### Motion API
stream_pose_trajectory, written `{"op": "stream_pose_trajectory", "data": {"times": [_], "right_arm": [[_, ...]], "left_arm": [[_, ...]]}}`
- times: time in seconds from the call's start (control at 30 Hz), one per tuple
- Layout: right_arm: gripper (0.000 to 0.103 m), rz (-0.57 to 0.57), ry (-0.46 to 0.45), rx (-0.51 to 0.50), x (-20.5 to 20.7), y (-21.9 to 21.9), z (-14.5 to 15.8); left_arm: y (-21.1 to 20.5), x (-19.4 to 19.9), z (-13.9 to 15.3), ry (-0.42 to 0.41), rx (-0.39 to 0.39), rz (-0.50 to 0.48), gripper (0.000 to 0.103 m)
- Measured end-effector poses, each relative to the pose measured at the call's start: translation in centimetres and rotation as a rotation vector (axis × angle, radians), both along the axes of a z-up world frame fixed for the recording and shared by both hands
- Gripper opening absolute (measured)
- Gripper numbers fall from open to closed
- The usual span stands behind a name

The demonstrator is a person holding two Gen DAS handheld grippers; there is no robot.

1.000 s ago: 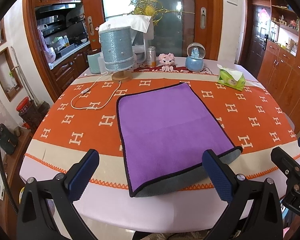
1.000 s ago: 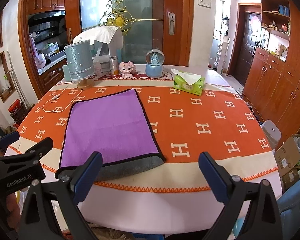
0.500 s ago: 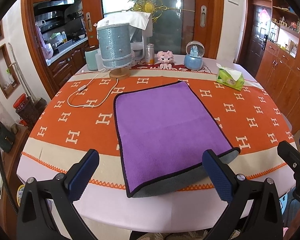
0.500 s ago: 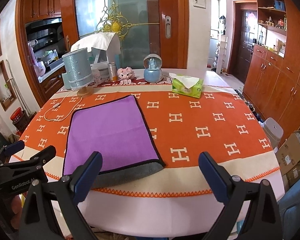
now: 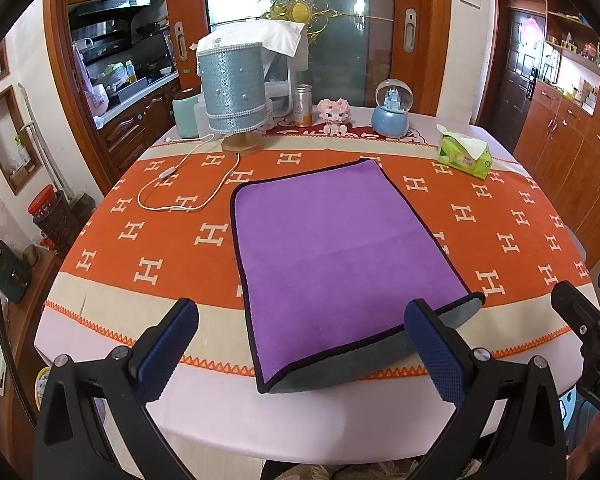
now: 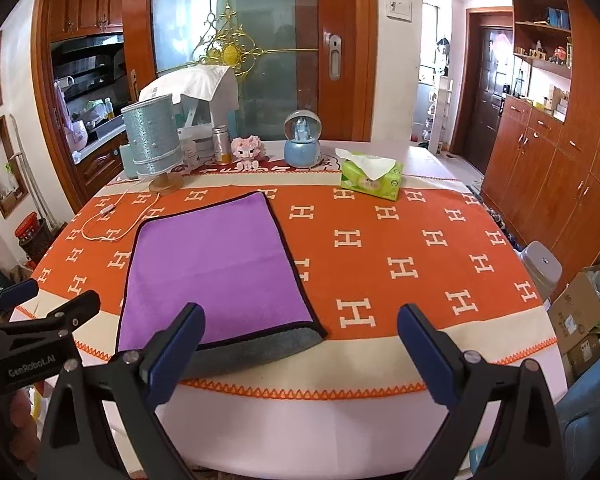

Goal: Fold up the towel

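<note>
Both grippers have drawn back slightly — left gripper point(image 5: 300, 344) and right gripper point(image 6: 300, 344) gape wide, holding nothing; purple towel point(image 5: 340, 256) lies apparently folded on the table point(image 5: 120, 248).

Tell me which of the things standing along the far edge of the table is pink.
The little pink figure, standing between the metal can and the blue snow globe; everything else in that row is blue, green, white or metal.

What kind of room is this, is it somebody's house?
Most likely a home dining room. A round table with an orange patterned cloth holds a purple towel, a snow globe and a tissue pack. A kitchen counter with dishes shows through the doorway behind.
</note>
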State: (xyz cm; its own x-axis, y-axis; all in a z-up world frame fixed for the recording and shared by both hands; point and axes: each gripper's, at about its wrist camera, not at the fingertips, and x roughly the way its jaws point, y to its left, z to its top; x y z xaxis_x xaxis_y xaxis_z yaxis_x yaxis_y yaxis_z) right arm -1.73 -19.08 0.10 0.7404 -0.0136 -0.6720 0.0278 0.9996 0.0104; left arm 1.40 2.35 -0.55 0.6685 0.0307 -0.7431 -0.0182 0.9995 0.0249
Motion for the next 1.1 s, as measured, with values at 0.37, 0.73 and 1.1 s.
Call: {"op": "stream_pose_trajectory", "data": {"times": [0.37,0.73,1.1], "right_arm": [[0.097,0.088,-0.025,0.015,-0.1,0.6,-0.4],[0.097,0.131,-0.036,-0.049,2.3,0.1,-2.3],[0.082,0.312,0.124,-0.087,6.4,-0.8,-9.0]], "left_arm": [[0.3,0.5,-0.3,0.000,-0.001,-0.013,0.102],[3.2,2.1,-2.4,0.051,-0.004,0.015,0.102],[6.5,2.4,-8.2,0.175,-0.084,-0.060,0.102]]}}
